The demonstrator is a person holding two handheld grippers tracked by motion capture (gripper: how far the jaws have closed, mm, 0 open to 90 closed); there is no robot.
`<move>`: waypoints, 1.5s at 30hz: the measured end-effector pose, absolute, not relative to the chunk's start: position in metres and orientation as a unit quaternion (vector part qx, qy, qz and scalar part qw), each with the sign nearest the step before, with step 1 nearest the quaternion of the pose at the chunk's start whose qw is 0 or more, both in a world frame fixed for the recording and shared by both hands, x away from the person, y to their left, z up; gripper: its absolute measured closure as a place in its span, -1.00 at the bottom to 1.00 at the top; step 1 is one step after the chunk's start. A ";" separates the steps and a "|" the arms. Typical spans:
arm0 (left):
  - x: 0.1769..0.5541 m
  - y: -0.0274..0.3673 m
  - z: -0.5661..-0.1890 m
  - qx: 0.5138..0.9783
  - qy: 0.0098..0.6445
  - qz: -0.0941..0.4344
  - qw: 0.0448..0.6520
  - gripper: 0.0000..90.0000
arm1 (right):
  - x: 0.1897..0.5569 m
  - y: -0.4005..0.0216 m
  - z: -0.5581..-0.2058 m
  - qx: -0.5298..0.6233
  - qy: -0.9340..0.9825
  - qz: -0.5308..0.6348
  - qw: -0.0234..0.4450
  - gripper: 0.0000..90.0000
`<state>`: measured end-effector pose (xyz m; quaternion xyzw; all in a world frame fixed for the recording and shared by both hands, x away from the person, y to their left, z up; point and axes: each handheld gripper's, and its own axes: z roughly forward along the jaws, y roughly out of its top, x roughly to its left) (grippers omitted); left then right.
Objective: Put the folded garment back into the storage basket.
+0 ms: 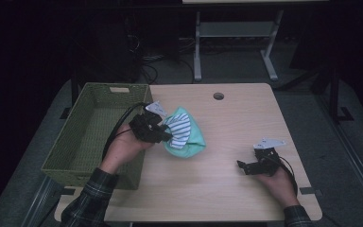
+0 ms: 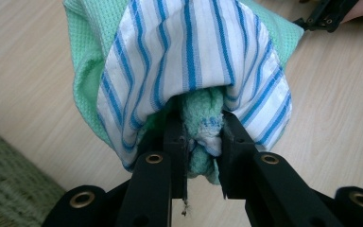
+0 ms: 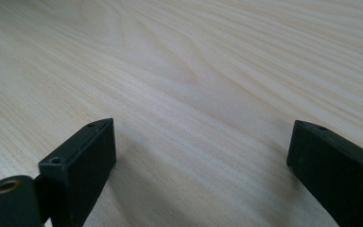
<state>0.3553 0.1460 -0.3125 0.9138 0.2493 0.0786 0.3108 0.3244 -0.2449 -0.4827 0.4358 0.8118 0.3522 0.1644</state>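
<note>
Basket (image 1: 82,137) holds nothing; cloths (image 1: 185,133) sit beside it.

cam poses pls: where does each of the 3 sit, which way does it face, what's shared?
High view: above the person's side, facing forward and down on the table; both forearms, left gripper, right gripper.
Left gripper view: along its jaws, clamped on the green-and-striped cloth bundle.
Right gripper view: low over bare wood, jaws wide apart.
Shared: high and left gripper views both show the bundle and green basket.
</note>
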 end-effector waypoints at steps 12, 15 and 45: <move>0.360 0.176 -0.302 0.902 0.281 0.097 0.313 0.68 | 0.324 -0.245 -0.483 0.436 0.812 0.352 0.165 -0.82; 0.362 0.183 -0.300 0.899 0.290 0.100 0.312 0.68 | 0.324 -0.245 -0.483 0.436 0.812 0.352 0.164 -0.82; 0.362 0.264 -0.285 0.849 0.397 0.150 0.316 0.68 | 0.324 -0.245 -0.483 0.435 0.812 0.352 0.165 -0.82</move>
